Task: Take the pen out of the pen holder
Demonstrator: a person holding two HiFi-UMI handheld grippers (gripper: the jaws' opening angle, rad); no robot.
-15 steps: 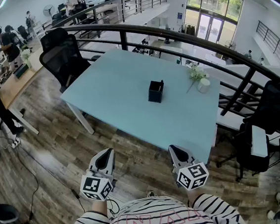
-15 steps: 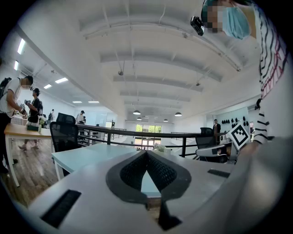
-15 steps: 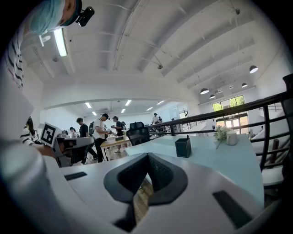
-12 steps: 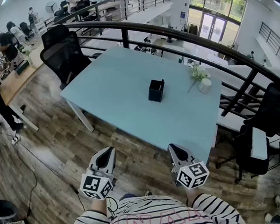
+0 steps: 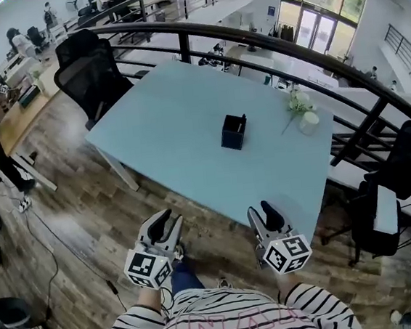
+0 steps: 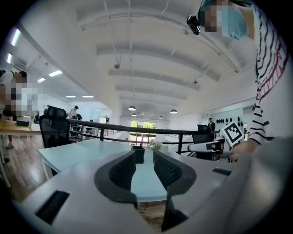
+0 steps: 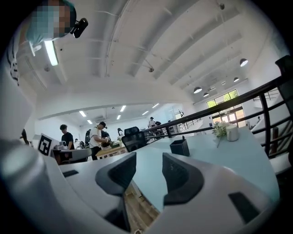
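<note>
A dark square pen holder [image 5: 233,132] stands near the middle of the light blue table [image 5: 172,127], with a pen [image 5: 241,125] sticking up from it. Both grippers hang in front of the table's near edge, well short of the holder. My left gripper [image 5: 169,222] is open with nothing between its jaws; in the left gripper view [image 6: 144,161] the holder [image 6: 138,154] shows far off through the gap. My right gripper [image 5: 260,214] is open and empty too; in the right gripper view [image 7: 149,163] the holder [image 7: 180,147] sits right of its jaws.
A small white vase with flowers [image 5: 307,120] stands at the table's far right. A black railing [image 5: 267,55] curves behind the table. Black office chairs stand at the far left [image 5: 94,73] and at the right [image 5: 385,210]. People work at a desk [image 5: 11,118] on the left.
Both grippers have moved a little forward towards the table's near edge, and the table sits slightly nearer in the head view. Jaws unchanged.
</note>
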